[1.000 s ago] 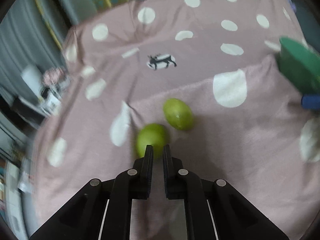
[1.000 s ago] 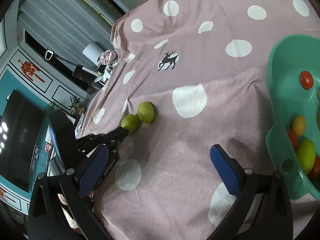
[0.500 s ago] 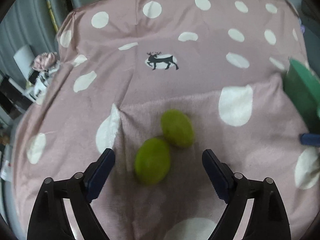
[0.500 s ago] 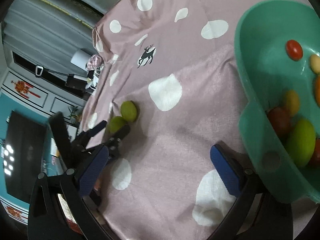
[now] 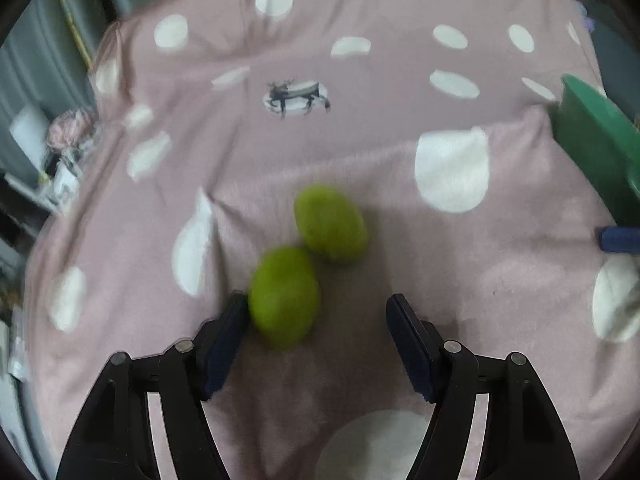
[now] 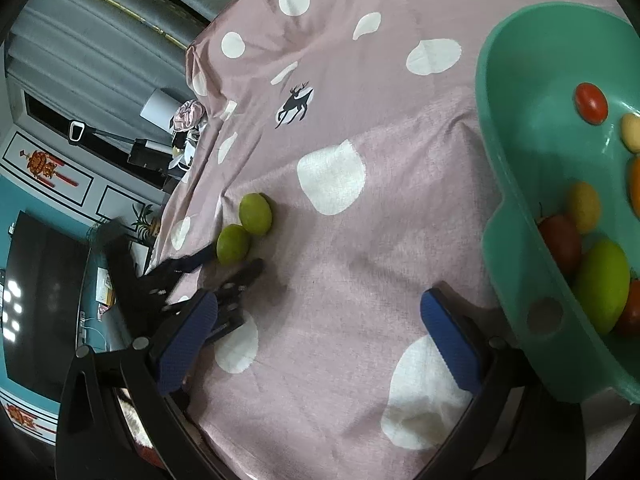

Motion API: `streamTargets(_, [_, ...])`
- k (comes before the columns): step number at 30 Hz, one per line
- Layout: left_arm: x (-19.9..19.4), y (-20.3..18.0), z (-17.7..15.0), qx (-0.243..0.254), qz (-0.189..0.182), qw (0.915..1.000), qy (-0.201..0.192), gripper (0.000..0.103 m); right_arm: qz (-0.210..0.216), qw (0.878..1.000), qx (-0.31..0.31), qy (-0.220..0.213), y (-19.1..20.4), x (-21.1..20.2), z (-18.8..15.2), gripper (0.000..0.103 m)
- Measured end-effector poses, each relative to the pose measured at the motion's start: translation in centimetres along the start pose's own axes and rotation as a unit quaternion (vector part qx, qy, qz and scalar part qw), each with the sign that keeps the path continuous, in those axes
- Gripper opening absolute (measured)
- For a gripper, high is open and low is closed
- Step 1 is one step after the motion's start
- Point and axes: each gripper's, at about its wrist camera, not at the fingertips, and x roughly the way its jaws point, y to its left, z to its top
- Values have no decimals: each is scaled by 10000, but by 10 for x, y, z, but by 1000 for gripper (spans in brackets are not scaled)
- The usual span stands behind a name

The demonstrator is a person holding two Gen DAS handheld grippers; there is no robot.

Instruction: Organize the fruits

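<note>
Left gripper (image 5: pixel 316 314): over the preceding second my jaws, first nearly closed just behind the near lime (image 5: pixel 285 295), spread wide and then advanced, so that the fruit now lay between them. The left pad touched or almost touched its side; the right pad stood well apart from it. Nothing was yet gripped. I judged this to be the approach stage of picking that lime for transfer to the green basket (image 5: pixel 592 136).

The far lime (image 5: pixel 331 222) lay touching the near one, both on the pink spotted cloth (image 5: pixel 400 280) covering the tabletop. A closing stroke could nudge the neighbour away.

Right gripper (image 6: pixel 320 322): my jaws hung wide open and empty above the cloth, beside the basket's rim (image 6: pixel 516 216).

Differences between views: the left wrist view was motion-blurred and showed only an outer edge of the basket. The right wrist view alone showed its contents: a red tomato (image 6: pixel 591 103), several yellow, red and orange fruits, and one large green fruit (image 6: pixel 602 290). It also showed my left gripper from the side, straddling the near lime.
</note>
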Motion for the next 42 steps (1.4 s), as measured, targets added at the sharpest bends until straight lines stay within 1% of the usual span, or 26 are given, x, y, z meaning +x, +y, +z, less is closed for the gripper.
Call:
streamTargets(2, [4, 1, 1, -60, -402, 9992, -6, 70, -61, 10000, -25, 33, 1, 1, 0, 102])
streamTargets(3, [10, 2, 1, -84, -541, 9984, 114, 66, -29, 10000, -27, 35, 0, 1, 1, 102])
streamTargets(4, [11, 5, 1, -208, -654, 9976, 74, 54, -14, 10000, -4, 32, -1, 1, 1, 102])
streamTargets(5, [11, 11, 1, -376, -523, 9979, -1, 38, -6, 10000, 33, 13, -2, 1, 2, 102])
streamTargets(6, [12, 17, 1, -520, -450, 9976, -30, 37, -9, 10000, 55, 4, -2, 1, 1, 102])
streamTargets(8, [13, 23, 0, -687, -409, 9968, -44, 37, -19, 10000, 90, -5, -2, 1, 1, 102])
streamTargets(11, [13, 20, 2, -639, -358, 9973, -17, 37, -42, 9999, 116, -8, -2, 2, 1, 102])
streamTargets(13, [7, 17, 2, -717, -516, 9961, 14, 37, -67, 9999, 128, 3, -1, 2, 1, 103])
streamTargets(15, [-7, 9, 1, -723, -818, 9940, -40, 37, 18, 9999, 141, 14, 1, 0, 2, 103])
streamTargets(18, [-46, -18, -13, -96, -924, 9950, -360, 37, 549, 9983, 214, -23, 6, -9, 1, 102])
streamTargets(19, [-56, -25, -23, 46, -997, 9942, -397, 37, 641, 9978, 180, -35, 10, -11, 0, 102])
streamTargets(21, [-59, -32, -37, 159, -1155, 9928, -284, 37, 633, 9980, 67, 62, 18, -11, -5, 102])
streamTargets(22, [-56, -37, -43, 235, -1147, 9930, -174, 37, 574, 9982, 28, 174, 22, -9, -9, 102])
streamTargets(25, [-39, -55, -54, 612, -843, 9945, 83, 37, 569, 9970, 24, 518, 29, 3, -23, 103])
streamTargets(26, [-40, -56, -56, 549, -910, 9943, -72, 37, 594, 9964, 32, 611, 28, 8, -26, 102])
streamTargets(27, [-40, -57, -58, 537, -1049, 9930, -38, 37, 619, 9952, 48, 757, 27, 17, -31, 102])
streamTargets(29, [-39, -56, -62, 588, -1217, 9907, -167, 37, 607, 9925, 184, 1049, 21, 36, -39, 96])
streamTargets(31, [-40, -53, -63, 506, -1339, 9895, -210, 37, 835, 9917, 228, 950, 18, 41, -41, 92])
streamTargets(33, [-41, -50, -67, 448, -1427, 9885, -232, 37, 833, 9917, 190, 961, 21, 43, -41, 89])
streamTargets(34, [-42, -50, -69, 514, -1384, 9887, -256, 37, 834, 9921, 83, 933, 24, 45, -41, 89])
streamTargets(36, [-42, -51, -71, 638, -1265, 9895, -273, 41, 852, 9922, -20, 910, 29, 48, -42, 89])
streamTargets(37, [-42, -51, -73, 656, -1213, 9901, -263, 52, 849, 9921, -51, 920, 32, 51, -43, 88])
streamTargets(38, [-41, -49, -73, 611, -1220, 9904, -209, 64, 859, 9917, -107, 952, 36, 54, -43, 84])
streamTargets(39, [-41, -48, -75, 574, -1246, 9904, -182, 66, 884, 9908, -200, 1009, 40, 58, -44, 81])
streamTargets(41, [-40, -45, -75, 591, -1258, 9901, -192, 66, 888, 9899, -328, 1060, 47, 67, -46, 66])
streamTargets(42, [-40, -44, -75, 597, -1279, 9898, -198, 66, 885, 9899, -321, 1061, 47, 71, -46, 61])
